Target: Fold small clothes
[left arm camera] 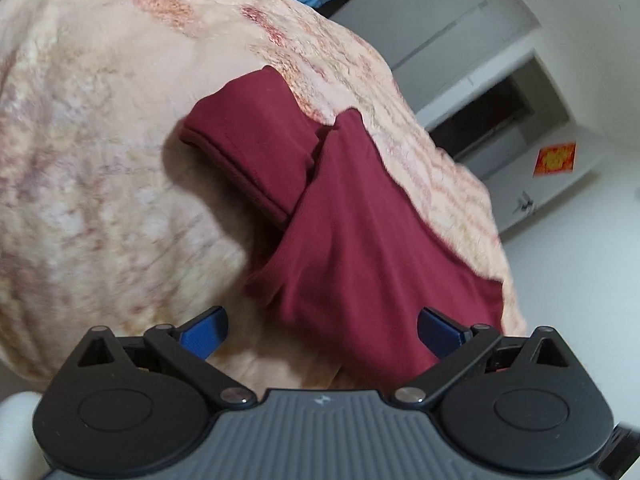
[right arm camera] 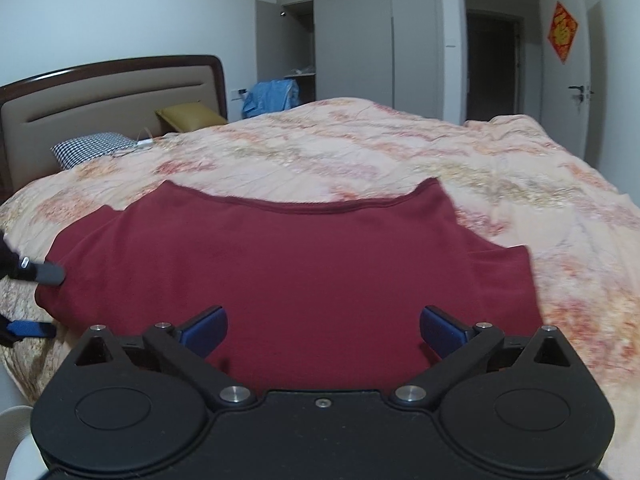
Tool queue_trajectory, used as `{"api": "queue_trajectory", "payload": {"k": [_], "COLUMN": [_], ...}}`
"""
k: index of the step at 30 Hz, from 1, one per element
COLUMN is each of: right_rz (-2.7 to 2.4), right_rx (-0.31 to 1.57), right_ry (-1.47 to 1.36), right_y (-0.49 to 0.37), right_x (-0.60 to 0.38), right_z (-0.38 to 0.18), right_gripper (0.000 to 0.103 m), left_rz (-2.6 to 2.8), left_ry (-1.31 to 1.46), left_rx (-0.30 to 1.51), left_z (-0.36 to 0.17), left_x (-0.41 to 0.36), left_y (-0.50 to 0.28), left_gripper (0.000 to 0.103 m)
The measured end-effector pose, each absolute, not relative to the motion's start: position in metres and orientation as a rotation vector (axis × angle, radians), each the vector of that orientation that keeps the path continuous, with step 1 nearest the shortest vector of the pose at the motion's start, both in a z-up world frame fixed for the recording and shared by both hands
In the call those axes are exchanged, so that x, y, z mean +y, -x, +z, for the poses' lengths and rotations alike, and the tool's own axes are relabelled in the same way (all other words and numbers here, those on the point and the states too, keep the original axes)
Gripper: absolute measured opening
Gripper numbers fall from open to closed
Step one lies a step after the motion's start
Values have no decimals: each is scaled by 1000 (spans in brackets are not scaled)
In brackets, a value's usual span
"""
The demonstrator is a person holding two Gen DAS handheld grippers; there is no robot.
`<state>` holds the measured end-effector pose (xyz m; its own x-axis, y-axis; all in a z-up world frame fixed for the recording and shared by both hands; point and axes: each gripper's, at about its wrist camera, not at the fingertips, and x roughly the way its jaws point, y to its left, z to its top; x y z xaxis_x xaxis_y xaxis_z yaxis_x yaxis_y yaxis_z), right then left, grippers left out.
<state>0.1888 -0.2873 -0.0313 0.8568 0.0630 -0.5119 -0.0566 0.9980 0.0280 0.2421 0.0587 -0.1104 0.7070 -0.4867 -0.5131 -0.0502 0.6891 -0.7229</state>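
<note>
A dark red garment (right arm camera: 288, 264) lies spread on the bed's peach floral quilt (right arm camera: 400, 152), a hemmed edge at its far side. In the left wrist view the garment (left arm camera: 352, 232) shows from the side, with a sleeve folded over its body. My left gripper (left arm camera: 322, 330) is open and empty, just above the garment's near edge. It also shows at the left edge of the right wrist view (right arm camera: 36, 300), beside the garment's left side. My right gripper (right arm camera: 323, 330) is open and empty, over the garment's near edge.
The headboard (right arm camera: 108, 96) with a checked pillow (right arm camera: 94, 148) and a mustard pillow (right arm camera: 188, 118) stands at the back left. A blue bag (right arm camera: 272, 96), a grey wardrobe (right arm camera: 352, 40) and a dark doorway (right arm camera: 494, 64) lie beyond the bed. The quilt drops off at the right.
</note>
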Motion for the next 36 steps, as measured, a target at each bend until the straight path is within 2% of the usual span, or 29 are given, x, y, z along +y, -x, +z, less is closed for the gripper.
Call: {"api": "queue_trajectory", "payload": {"k": [3,5,7,8,15,17,19,21,26,28,36], "right_rz": [74,80,76,73,56,51,48,48,49,50,59], "right_rx": [560,574,582,582,562,555,551,548,544,549,521], "right_ry": [-9,-8,6,18,114,126,129,130,128,128,80], "right_y": [-198,-202,-205,-205,-203,-203,-203,-202,-202,-202,-190], "right_x": [-280,-275,-270,-268,-256,-253,-253,-254,-253,-253,-265], "right_z": [-38,-44,-49,-52,-67,-69,-71,-72,-72,-71,-56], "right_gripper": [102,102,102,102,103,103,103,103,103,103,102], "left_rz": [-265,-259,-236,-225,-185,-164,-138,-124,-116,-115,-132], "left_ry": [836,839,835,842,872,854,827,814,795,768,480], "left_rx": [713,670,663,661,643,639,648,656,668,670,635], "left_z": [-111,-109,-108,-109,-117,-117,-116,-116,-114,-111,-58], "left_x": [58,56,54,54,52,51,48,48,49,46,12], "left_y": [-253,-259,-268,-272,-286,-285,-287,-289,-293,-294,-296], "left_gripper": [101,94,82,80,79,73,59,50,35,25,18]}}
